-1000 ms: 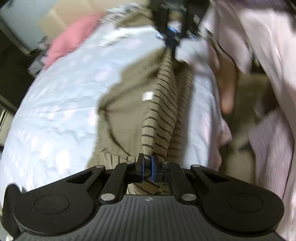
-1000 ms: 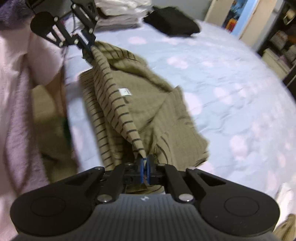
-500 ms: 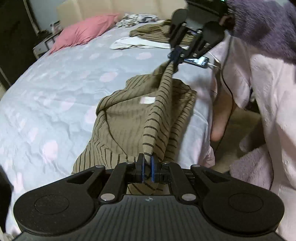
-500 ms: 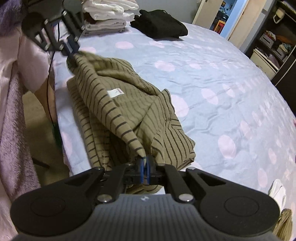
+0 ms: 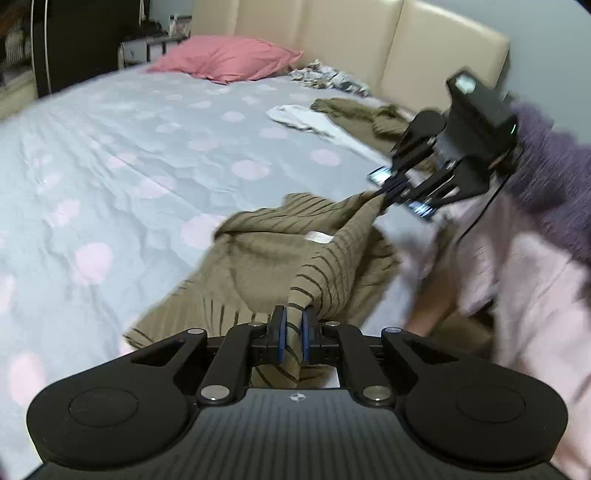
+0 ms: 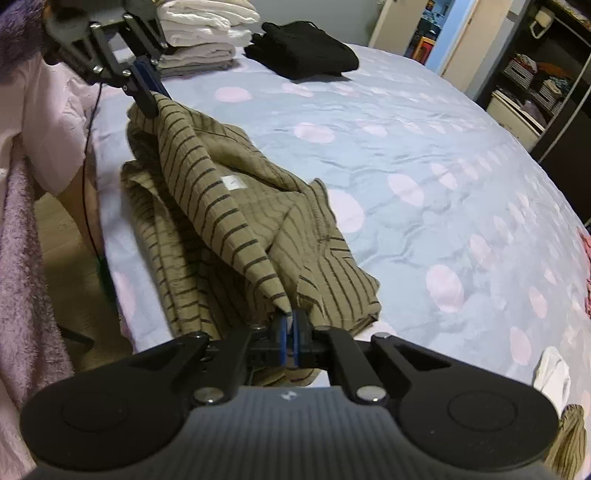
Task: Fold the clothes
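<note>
Left wrist view: the left tongs (image 5: 293, 334) pinch a fold of the striped olive garment (image 5: 280, 254), which is heaped at the bed's (image 5: 110, 155) near edge; right wrist view: the right tongs (image 6: 289, 338) pinch its opposite end, the edge stretched between them.

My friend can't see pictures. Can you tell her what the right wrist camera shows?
The right gripper is shut on one end of a brown striped garment, and the left gripper pinches the far end, so a fold is lifted between them over the spotted blue bedsheet. Folded white clothes and a black garment lie beyond.
</note>
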Tool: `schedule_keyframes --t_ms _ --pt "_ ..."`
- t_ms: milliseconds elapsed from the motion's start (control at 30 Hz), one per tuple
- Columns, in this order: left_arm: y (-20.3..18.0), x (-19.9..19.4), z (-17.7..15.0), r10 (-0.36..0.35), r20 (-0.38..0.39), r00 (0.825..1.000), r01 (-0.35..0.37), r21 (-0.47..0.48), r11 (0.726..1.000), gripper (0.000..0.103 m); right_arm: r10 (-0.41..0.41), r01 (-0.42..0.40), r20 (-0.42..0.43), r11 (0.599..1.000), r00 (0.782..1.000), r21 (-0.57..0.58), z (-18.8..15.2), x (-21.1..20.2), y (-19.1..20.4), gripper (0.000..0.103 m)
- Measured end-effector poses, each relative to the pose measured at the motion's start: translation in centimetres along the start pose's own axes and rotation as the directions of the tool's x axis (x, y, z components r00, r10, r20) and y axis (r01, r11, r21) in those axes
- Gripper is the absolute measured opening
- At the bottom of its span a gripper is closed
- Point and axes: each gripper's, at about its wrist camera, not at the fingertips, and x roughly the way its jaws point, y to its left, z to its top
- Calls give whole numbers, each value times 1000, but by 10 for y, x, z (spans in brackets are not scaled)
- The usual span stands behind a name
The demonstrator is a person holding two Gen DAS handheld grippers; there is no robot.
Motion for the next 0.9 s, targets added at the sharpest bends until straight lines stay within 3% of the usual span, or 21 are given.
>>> schedule_keyframes --t_ms 67,167,200,300,367,433,600,733,800,900 --pt "-13 6 -2 89 4 996 -89 101 991 6 -18 17 -8 999 1000 -28 0 3 5 4" --pt "-33 12 -6 198 15 980 -195 255 947 6 -60 59 -3 995 998 -82 -1 5 15 4" --pt "-40 13 -9 233 25 972 -230 303 925 6 -66 66 -1 994 998 -90 0 6 19 4" --pt "-56 21 -17 362 61 930 -349 452 821 5 -83 77 -32 983 996 -165 -2 17 33 4" --pt "-60 34 -24 420 44 906 -378 530 759 5 -75 56 -76 972 994 -227 -6 27 42 4" --pt "-63 46 -32 419 2 908 -348 563 750 5 -60 27 -113 961 992 -275 -11 33 50 4" --pt "-79 58 -54 349 -92 932 -216 632 745 4 6 -50 -146 954 989 -295 -19 33 58 4" --pt "-87 64 -71 311 -160 937 -141 641 755 4 45 -96 -169 947 985 -306 -22 33 61 4" --pt "-90 66 -77 308 -175 935 -123 655 745 4 49 -102 -174 945 983 -311 -23 34 63 4" --pt "-93 68 -80 316 -184 931 -114 675 729 4 63 -115 -174 946 983 -303 -23 32 62 18"
